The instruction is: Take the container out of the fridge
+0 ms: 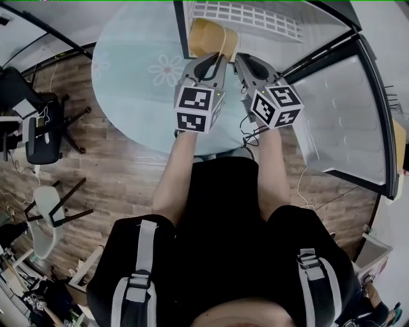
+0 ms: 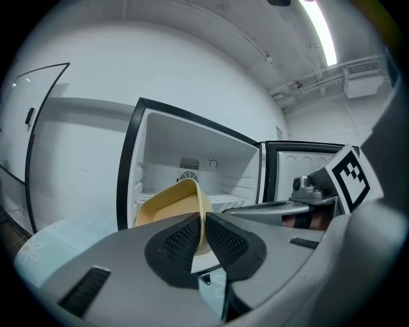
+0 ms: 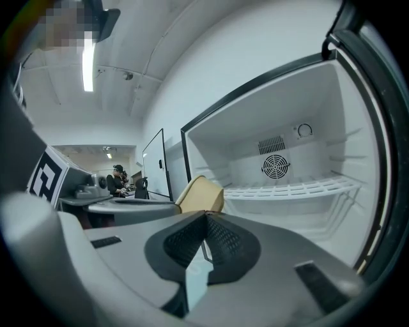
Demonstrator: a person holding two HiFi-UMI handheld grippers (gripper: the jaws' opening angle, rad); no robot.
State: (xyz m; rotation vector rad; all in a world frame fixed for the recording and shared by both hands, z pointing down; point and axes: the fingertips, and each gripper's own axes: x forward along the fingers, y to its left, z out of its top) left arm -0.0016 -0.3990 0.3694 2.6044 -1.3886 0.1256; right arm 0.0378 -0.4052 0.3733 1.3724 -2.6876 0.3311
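Observation:
A tan plastic container [image 1: 214, 37] hangs tilted in front of the open fridge [image 1: 255, 18], above the table's far edge. My left gripper [image 1: 219, 62] is shut on it. In the left gripper view the container's [image 2: 171, 203] thin wall runs down between the black pads [image 2: 185, 237] of the left gripper [image 2: 203, 225]. My right gripper [image 1: 242, 62] is just to the right of it, shut with nothing between its jaws. In the right gripper view the container [image 3: 200, 194] shows beyond and left of the right gripper [image 3: 204, 222].
The fridge's inside [image 3: 281, 167] is white, with a wire shelf [image 3: 300, 189] and a fan grille. Its door [image 1: 345, 121] stands open on the right. A round pale-blue table [image 1: 137, 76] lies under the grippers. Chairs [image 1: 45, 134] stand at the left on the wood floor.

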